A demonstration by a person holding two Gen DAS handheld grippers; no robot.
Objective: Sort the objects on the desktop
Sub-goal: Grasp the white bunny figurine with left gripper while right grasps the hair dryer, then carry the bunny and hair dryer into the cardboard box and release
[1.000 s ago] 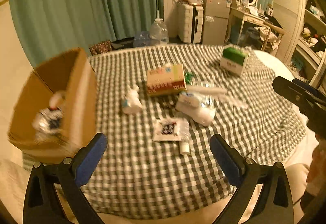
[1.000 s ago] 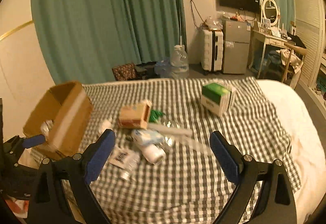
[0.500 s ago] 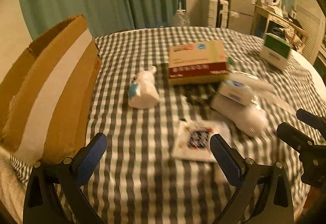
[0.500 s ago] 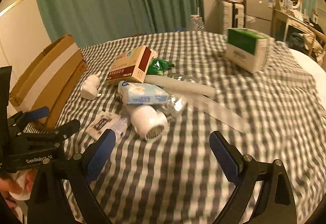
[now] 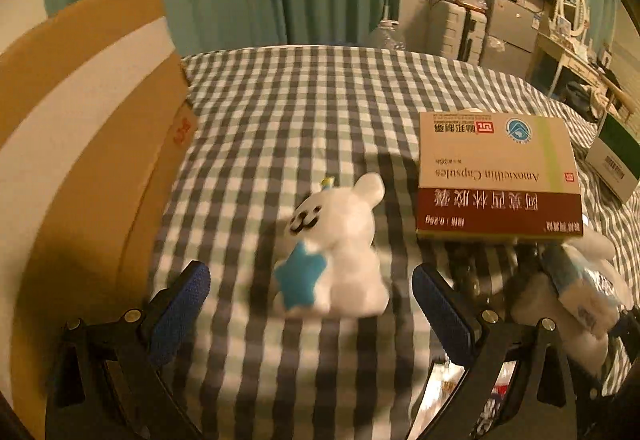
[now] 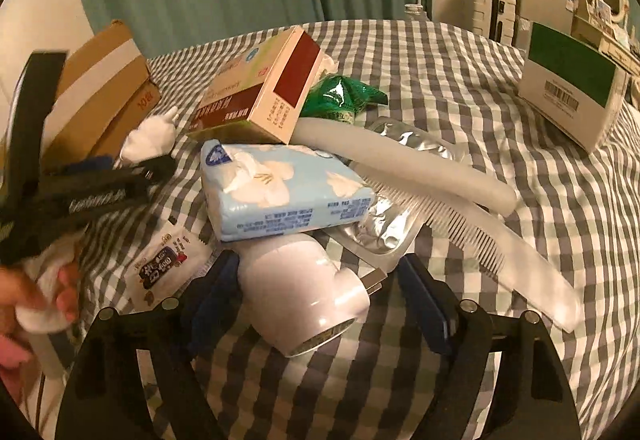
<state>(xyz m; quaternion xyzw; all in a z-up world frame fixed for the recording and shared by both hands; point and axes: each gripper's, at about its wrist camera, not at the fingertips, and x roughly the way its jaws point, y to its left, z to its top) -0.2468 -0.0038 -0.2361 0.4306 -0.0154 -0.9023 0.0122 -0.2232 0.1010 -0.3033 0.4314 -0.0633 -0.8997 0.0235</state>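
Observation:
My left gripper (image 5: 310, 302) is open, low over the checked cloth, with a white bear toy holding a blue star (image 5: 336, 252) between its fingers, untouched. My right gripper (image 6: 320, 300) is open around a white plug adapter (image 6: 304, 300). Behind the adapter lie a blue tissue pack (image 6: 280, 192), a white comb (image 6: 480, 236), a foil blister (image 6: 384, 228) and a red and beige medicine box (image 6: 260, 96). The medicine box also shows in the left wrist view (image 5: 496, 176). The left gripper shows in the right wrist view (image 6: 120, 176) by the toy (image 6: 152, 136).
A cardboard box (image 5: 80, 128) stands at the left edge of the cloth. A green and white box (image 6: 572, 80) stands at the far right. A green wrapper (image 6: 340, 96), a white tube (image 6: 400, 164) and a small sachet (image 6: 168, 264) lie in the pile.
Both grippers have moved forward and down. The left now has the bear toy between its fingers. The right now has the plug adapter between its fingers. Both stay open.

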